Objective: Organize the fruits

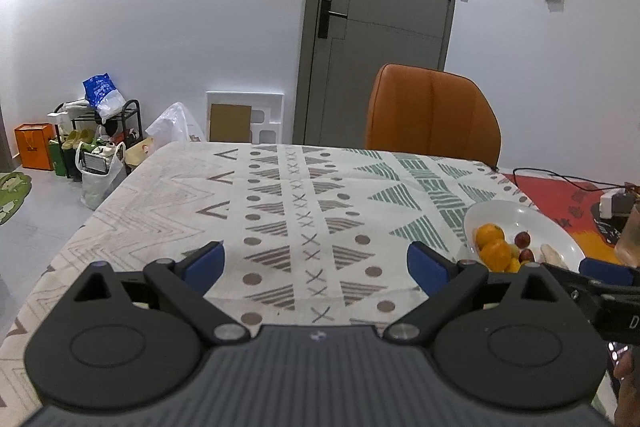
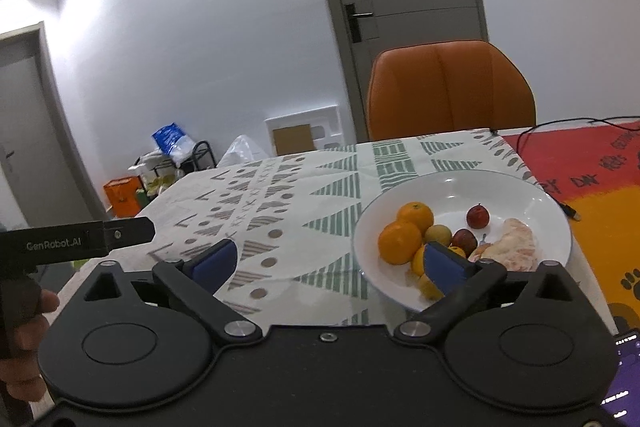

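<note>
With both my left gripper (image 1: 316,263) and right gripper (image 2: 332,263) wide open and empty, all the fruits (image 2: 436,235) lay together in the white plate (image 2: 452,187), so I judged the task almost finished.

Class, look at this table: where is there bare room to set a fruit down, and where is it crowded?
Free: the patterned tablecloth from the white plate to the table's left edge. Inside the plate, only its far part is bare. Crowded: the plate's near side, where oranges, small red fruits and a peeled piece cluster.
</note>
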The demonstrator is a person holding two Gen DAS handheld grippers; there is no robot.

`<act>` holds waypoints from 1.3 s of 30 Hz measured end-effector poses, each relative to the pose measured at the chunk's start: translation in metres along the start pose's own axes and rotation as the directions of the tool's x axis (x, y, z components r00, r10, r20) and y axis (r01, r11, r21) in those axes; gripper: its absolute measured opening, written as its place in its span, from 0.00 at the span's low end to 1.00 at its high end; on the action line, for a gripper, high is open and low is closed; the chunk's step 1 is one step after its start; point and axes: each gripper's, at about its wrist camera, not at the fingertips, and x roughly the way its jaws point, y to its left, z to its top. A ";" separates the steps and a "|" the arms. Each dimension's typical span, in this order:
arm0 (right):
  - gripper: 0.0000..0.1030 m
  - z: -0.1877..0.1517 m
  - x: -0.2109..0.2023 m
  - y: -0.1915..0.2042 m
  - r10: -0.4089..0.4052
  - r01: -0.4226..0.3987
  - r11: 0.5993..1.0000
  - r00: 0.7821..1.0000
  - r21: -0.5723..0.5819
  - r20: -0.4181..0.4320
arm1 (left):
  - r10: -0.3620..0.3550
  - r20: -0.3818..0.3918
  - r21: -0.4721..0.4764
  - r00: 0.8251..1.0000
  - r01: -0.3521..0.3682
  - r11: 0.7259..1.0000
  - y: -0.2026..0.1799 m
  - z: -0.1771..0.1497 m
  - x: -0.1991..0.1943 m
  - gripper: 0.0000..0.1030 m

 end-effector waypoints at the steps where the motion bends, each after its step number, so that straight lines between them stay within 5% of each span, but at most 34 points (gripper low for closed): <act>1: 1.00 0.000 -0.002 0.002 0.002 -0.002 1.000 1.000 -0.006 -0.002 | 0.000 -0.004 0.003 1.000 0.000 1.000 0.001 -0.001 -0.003 0.94; 39: 1.00 -0.030 -0.056 0.016 0.016 -0.017 0.999 0.999 -0.043 -0.029 | -0.005 -0.063 0.053 0.998 0.008 0.999 -0.002 -0.039 -0.066 1.00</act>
